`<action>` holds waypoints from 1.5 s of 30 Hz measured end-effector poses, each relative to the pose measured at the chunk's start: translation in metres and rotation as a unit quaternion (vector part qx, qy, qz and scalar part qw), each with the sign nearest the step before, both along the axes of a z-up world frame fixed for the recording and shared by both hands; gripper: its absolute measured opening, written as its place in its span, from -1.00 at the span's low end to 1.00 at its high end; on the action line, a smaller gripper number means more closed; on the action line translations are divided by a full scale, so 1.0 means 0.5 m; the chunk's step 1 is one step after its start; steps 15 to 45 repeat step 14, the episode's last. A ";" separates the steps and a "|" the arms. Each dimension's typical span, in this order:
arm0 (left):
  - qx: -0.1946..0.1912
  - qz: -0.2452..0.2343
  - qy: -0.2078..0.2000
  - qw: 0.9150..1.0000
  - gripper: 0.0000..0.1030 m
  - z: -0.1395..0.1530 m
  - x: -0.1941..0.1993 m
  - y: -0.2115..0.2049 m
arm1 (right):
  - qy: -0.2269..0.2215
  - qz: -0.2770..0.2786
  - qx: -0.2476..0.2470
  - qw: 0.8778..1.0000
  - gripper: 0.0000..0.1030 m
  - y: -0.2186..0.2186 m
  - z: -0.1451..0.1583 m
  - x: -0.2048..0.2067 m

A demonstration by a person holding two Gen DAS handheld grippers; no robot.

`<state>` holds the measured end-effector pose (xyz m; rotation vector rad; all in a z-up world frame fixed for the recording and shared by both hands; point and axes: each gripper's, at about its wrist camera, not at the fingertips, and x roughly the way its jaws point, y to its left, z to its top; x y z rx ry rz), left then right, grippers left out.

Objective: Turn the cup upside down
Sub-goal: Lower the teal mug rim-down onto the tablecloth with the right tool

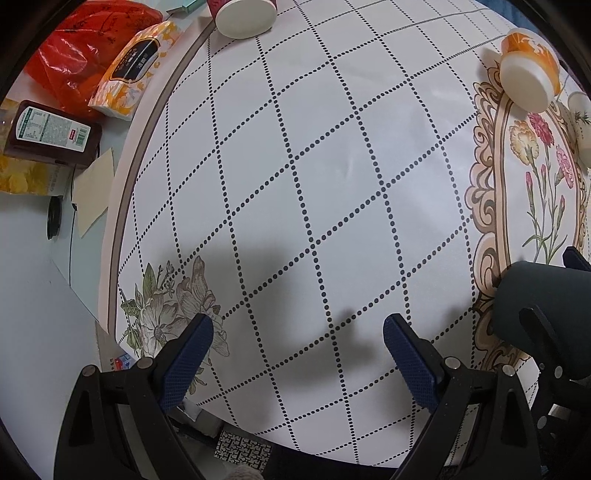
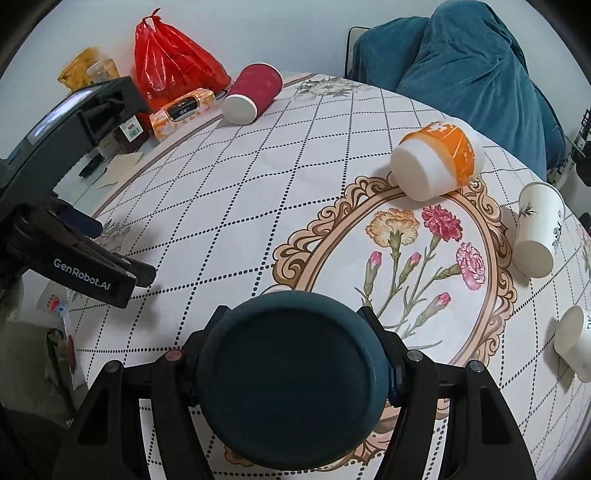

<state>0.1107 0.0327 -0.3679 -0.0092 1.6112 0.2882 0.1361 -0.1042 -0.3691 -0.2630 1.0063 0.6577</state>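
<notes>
The dark teal cup looks matt and smooth, its flat base without shine. The tablecloth has a slight sheen, like printed vinyl (cannot tell for certain). The red cup is ribbed paper; the orange cup and white cup look like smooth paper. The red bag is glossy, crinkled plastic. The left gripper's pads are blue with a fine rough texture, on matt black plastic.

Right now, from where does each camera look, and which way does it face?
Left wrist: sits behind the open left gripper, looks down across the tablecloth; its blue fingers show.
Right wrist: sits behind the right gripper, shut on the dark teal cup, faces the chair.
Shared: red cup, orange cup, teal cup.
</notes>
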 end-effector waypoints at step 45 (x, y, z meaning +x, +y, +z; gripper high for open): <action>0.014 -0.015 -0.019 1.000 0.83 0.018 0.007 -0.032 | 0.025 -0.008 -0.015 1.000 0.65 0.000 0.006 -0.004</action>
